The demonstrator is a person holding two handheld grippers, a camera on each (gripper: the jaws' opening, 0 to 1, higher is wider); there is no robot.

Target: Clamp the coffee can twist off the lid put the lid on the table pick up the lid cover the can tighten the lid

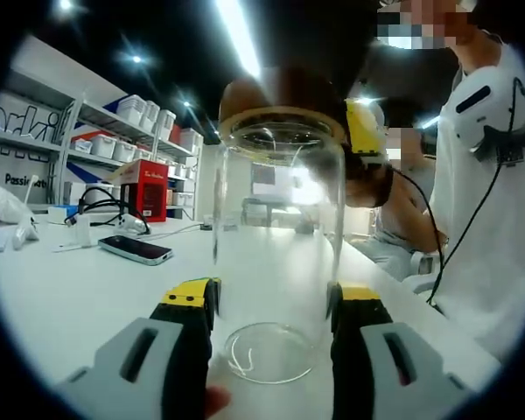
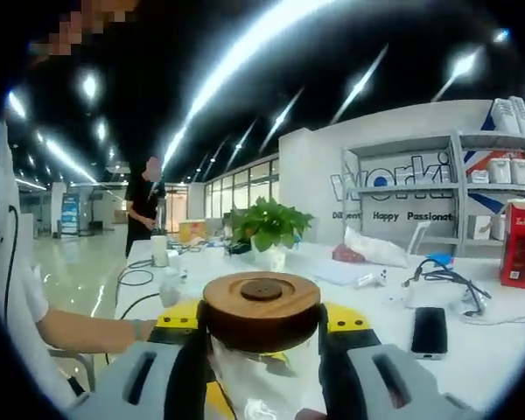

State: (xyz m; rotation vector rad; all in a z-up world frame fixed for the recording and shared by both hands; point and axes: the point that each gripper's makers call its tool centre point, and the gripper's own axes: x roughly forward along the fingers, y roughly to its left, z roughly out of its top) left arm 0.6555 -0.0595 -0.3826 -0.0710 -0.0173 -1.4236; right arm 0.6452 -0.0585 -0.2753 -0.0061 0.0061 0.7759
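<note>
In the left gripper view, your left gripper (image 1: 273,306) has its yellow-tipped jaws pressed against both sides of the clear glass can (image 1: 278,236), low on its body, pinching it. The can stands upright on the white tabletop (image 1: 87,289), near the edge closest to you. The wooden lid (image 1: 276,92) sits on the can's mouth, with the right gripper's yellow tip beside it. A phone (image 1: 136,249) lies flat farther back, and a red box (image 1: 145,188) stands toward the far edge.

In the right gripper view, your right gripper (image 2: 261,337) is closed around the round wooden lid (image 2: 261,311), jaws touching either side of it, the glass can (image 2: 262,376) below. A potted plant (image 2: 267,232) stands behind, and a phone (image 2: 430,332) lies near the tabletop's edge.
</note>
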